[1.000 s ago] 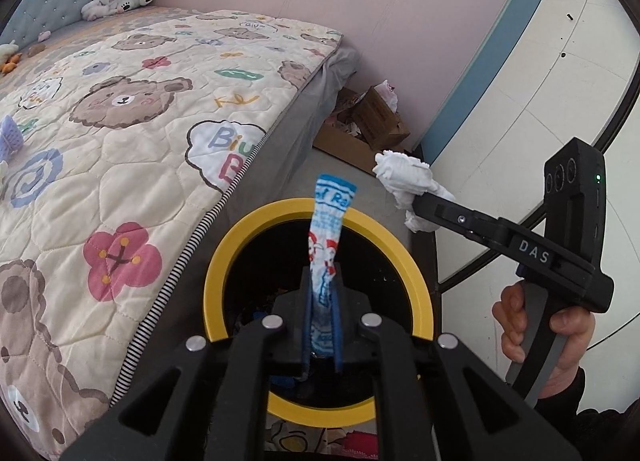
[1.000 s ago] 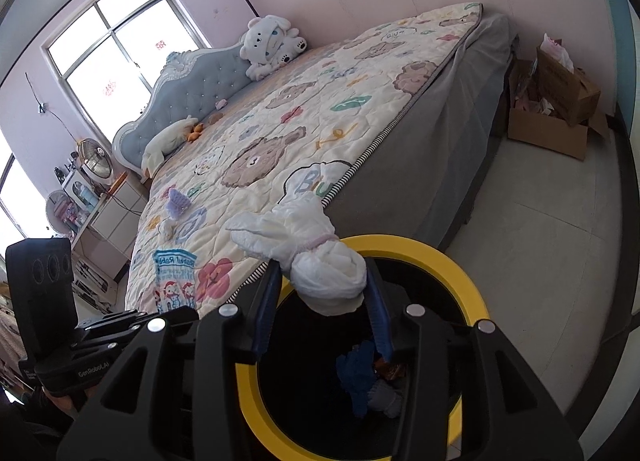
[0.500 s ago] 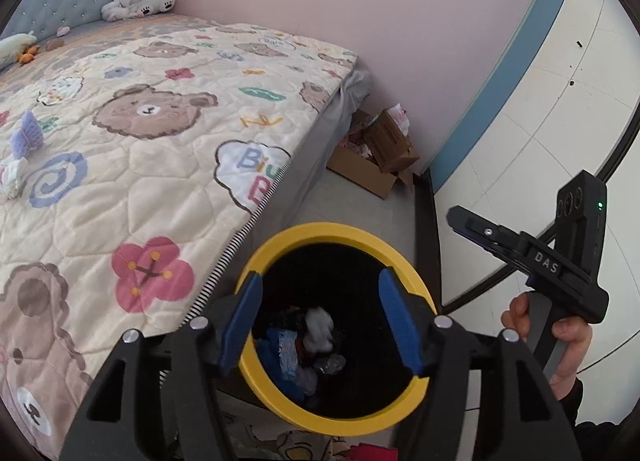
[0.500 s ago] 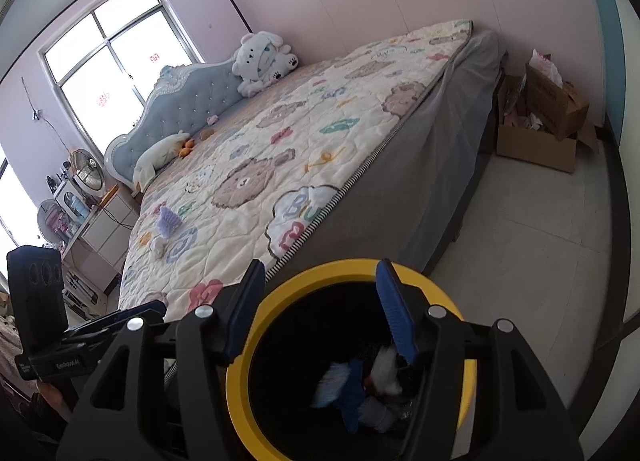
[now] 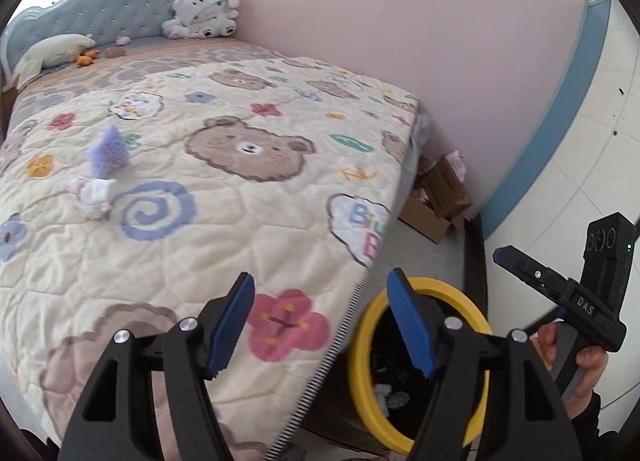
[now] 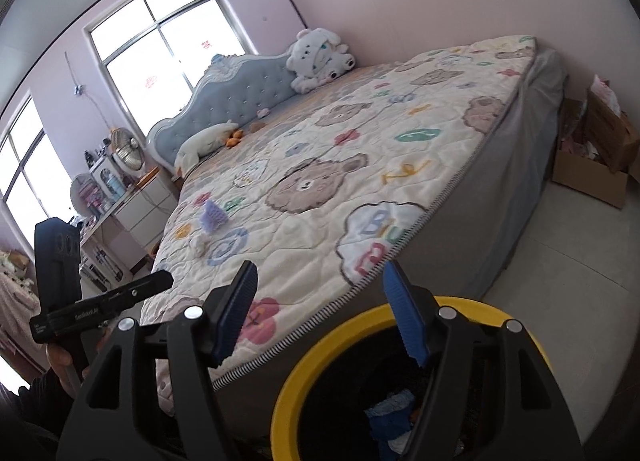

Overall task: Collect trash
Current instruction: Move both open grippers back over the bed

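My left gripper [image 5: 321, 281] hangs over the bed's near edge, its jaws opening with nothing between them. The yellow-rimmed black bin [image 5: 360, 345] stands on the floor beside the bed, below its right finger, with dropped trash inside. On the quilt lie a purple crumpled piece [image 5: 108, 149] and a white tissue wad [image 5: 92, 193], far ahead to the left. My right gripper [image 6: 320, 273] hovers above the bin [image 6: 320, 345], empty, jaws opening. The purple piece [image 6: 214, 215] and white wad [image 6: 199, 243] lie on the bed ahead of it.
A bear-patterned quilt [image 5: 248, 197] covers the bed, with a plush toy [image 5: 204, 9] at the headboard. An open cardboard box [image 5: 436, 197] sits on the floor by the pink wall. A nightstand [image 6: 140, 205] stands past the bed's far side. A hand [image 5: 588, 365] holds the right gripper.
Both grippers let go of their trash, the wrapper and the white wad, into the bin and opened. Both then swung left toward the bed, so the bin slid to the lower right.
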`<act>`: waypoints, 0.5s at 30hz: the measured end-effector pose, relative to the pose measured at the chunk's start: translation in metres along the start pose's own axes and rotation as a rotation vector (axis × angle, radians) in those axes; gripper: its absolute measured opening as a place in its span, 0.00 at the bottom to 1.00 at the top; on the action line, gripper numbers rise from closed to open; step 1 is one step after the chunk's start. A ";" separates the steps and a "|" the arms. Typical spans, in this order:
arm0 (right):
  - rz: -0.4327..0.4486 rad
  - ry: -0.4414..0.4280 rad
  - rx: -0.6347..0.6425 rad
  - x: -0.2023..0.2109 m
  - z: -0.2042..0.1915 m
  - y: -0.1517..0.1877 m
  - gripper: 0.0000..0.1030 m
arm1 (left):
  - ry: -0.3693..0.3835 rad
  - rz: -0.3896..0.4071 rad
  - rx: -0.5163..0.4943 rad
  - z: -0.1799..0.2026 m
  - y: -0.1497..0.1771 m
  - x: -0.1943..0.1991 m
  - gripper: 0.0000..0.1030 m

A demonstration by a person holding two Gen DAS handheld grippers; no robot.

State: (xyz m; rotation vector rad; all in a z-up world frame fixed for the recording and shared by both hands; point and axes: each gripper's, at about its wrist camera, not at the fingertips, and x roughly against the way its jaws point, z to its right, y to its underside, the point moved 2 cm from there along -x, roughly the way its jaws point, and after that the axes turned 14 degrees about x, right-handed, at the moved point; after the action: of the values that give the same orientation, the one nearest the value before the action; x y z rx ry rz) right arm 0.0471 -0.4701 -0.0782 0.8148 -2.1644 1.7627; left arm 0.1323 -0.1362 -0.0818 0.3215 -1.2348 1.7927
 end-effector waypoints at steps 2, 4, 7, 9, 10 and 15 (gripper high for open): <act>-0.014 -0.027 0.020 -0.018 -0.012 -0.006 0.61 | -0.027 0.021 0.004 -0.015 -0.009 0.003 0.63; -0.031 -0.051 0.043 -0.035 -0.025 -0.011 0.61 | -0.046 0.036 0.014 -0.028 -0.017 0.006 0.63; -0.048 -0.091 0.072 -0.061 -0.044 -0.020 0.61 | -0.079 0.059 0.037 -0.053 -0.033 0.009 0.63; -0.060 -0.111 0.093 -0.079 -0.056 -0.025 0.61 | -0.100 0.073 0.055 -0.069 -0.043 0.010 0.63; -0.069 -0.118 0.103 -0.087 -0.061 -0.028 0.61 | -0.111 0.078 0.064 -0.076 -0.047 0.010 0.63; -0.118 -0.163 0.154 -0.141 -0.091 -0.054 0.61 | -0.160 0.105 0.142 -0.121 -0.068 0.008 0.63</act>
State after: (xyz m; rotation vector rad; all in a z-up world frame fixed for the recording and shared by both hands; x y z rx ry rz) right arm 0.1777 -0.3518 -0.0829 1.1355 -2.0470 1.8791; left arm 0.2137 -0.0242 -0.0920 0.4973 -1.2570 1.9813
